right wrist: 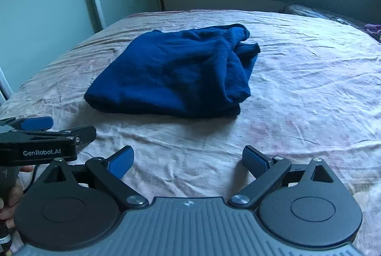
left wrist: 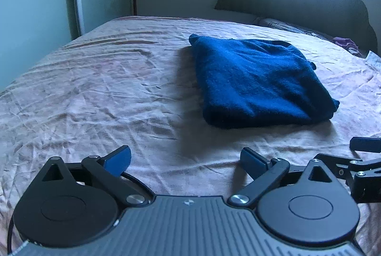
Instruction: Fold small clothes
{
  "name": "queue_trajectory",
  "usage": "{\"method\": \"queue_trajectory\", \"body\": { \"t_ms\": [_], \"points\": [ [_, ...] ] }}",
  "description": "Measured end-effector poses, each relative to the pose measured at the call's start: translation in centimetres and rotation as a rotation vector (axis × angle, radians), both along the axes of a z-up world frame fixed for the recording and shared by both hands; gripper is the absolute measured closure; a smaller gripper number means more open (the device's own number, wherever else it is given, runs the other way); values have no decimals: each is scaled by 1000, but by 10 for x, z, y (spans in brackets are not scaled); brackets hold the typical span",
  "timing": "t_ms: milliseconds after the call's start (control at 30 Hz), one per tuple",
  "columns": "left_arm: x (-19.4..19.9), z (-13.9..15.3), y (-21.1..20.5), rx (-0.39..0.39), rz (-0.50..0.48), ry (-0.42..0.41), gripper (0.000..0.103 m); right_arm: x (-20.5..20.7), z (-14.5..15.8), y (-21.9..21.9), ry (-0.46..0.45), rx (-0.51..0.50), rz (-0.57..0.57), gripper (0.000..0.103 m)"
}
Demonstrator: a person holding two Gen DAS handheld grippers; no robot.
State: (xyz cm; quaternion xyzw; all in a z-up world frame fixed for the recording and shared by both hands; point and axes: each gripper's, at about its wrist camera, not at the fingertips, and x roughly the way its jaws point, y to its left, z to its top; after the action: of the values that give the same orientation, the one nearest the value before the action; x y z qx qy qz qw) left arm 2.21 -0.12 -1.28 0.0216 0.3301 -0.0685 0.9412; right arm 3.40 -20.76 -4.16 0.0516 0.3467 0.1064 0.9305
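A dark blue knitted garment (left wrist: 259, 80) lies folded into a thick rectangle on the pink bed sheet (left wrist: 95, 89). In the right wrist view the same garment (right wrist: 176, 72) shows loose bunched layers on its right side. My left gripper (left wrist: 185, 160) hovers over the sheet short of the garment's near edge, jaws wide apart with nothing between them. My right gripper (right wrist: 188, 160) stands open and empty beside it, also short of the garment. The left gripper (right wrist: 47, 127) shows at the left edge of the right wrist view, held by a person's hand (right wrist: 9, 196).
A dark padded headboard (left wrist: 309, 1) rises at the far right, with a pillow (left wrist: 281, 25) and a purple cloth (left wrist: 345, 43) near it. Pale green wardrobe doors (left wrist: 31, 6) stand to the left of the bed. Wrinkled sheet (right wrist: 309, 89) spreads around the garment.
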Motion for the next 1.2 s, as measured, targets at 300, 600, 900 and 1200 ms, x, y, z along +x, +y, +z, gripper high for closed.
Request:
{"method": "queue_trajectory", "body": {
  "t_ms": [300, 600, 900, 1200],
  "points": [
    [0, -4, 1, 12, 3, 0, 0, -3, -9, -3, -26, -23, -51, 0],
    [2, -6, 1, 24, 0, 8, 0, -7, -11, -7, -51, 12, -56, 0],
    [3, -8, 3, 17, -4, 11, 0, -11, -12, -17, -66, 91, -70, 0],
    [2, -8, 3, 16, -3, 12, 0, -16, -10, -12, -83, 29, -123, 0]
  ]
}}
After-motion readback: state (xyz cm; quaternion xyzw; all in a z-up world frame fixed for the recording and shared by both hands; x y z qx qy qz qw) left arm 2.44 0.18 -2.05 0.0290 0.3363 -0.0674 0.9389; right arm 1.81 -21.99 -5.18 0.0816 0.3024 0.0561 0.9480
